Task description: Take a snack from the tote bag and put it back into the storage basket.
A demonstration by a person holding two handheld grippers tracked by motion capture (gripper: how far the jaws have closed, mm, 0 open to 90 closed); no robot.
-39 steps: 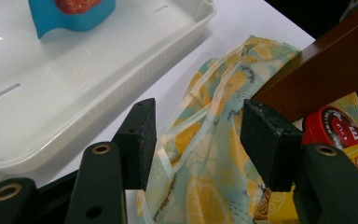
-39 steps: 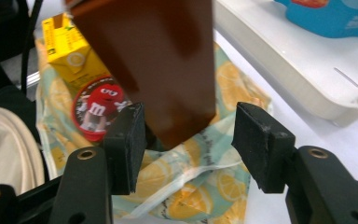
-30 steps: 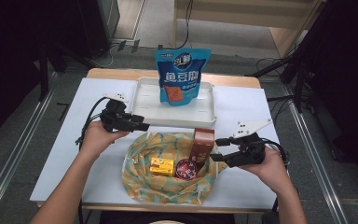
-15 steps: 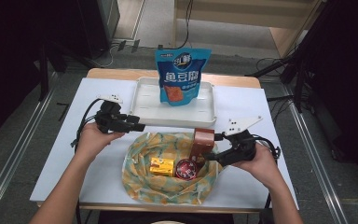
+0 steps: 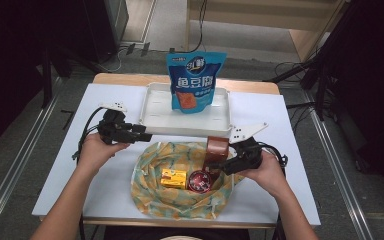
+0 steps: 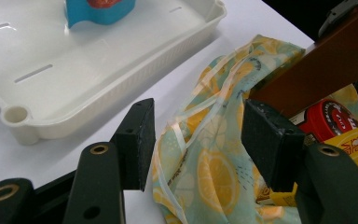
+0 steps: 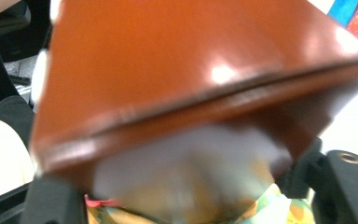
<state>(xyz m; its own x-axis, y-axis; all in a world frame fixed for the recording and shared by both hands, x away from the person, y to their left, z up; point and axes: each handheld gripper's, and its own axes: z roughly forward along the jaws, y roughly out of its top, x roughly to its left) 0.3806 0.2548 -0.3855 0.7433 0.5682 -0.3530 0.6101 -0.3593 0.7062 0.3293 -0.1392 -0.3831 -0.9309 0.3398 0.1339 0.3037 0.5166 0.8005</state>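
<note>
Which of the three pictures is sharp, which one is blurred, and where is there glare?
High view: evenly lit and fairly sharp, dark around the table. Left gripper view: sharp on the patterned cloth, with soft glare on the white tray. Right gripper view: the brown box sits too close to the camera, out of focus, with bright highlights on its glossy face.

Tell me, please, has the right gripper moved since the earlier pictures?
Yes. The right gripper has shifted left, toward the brown box at the patterned cloth bag below the white plastic tray.
</note>
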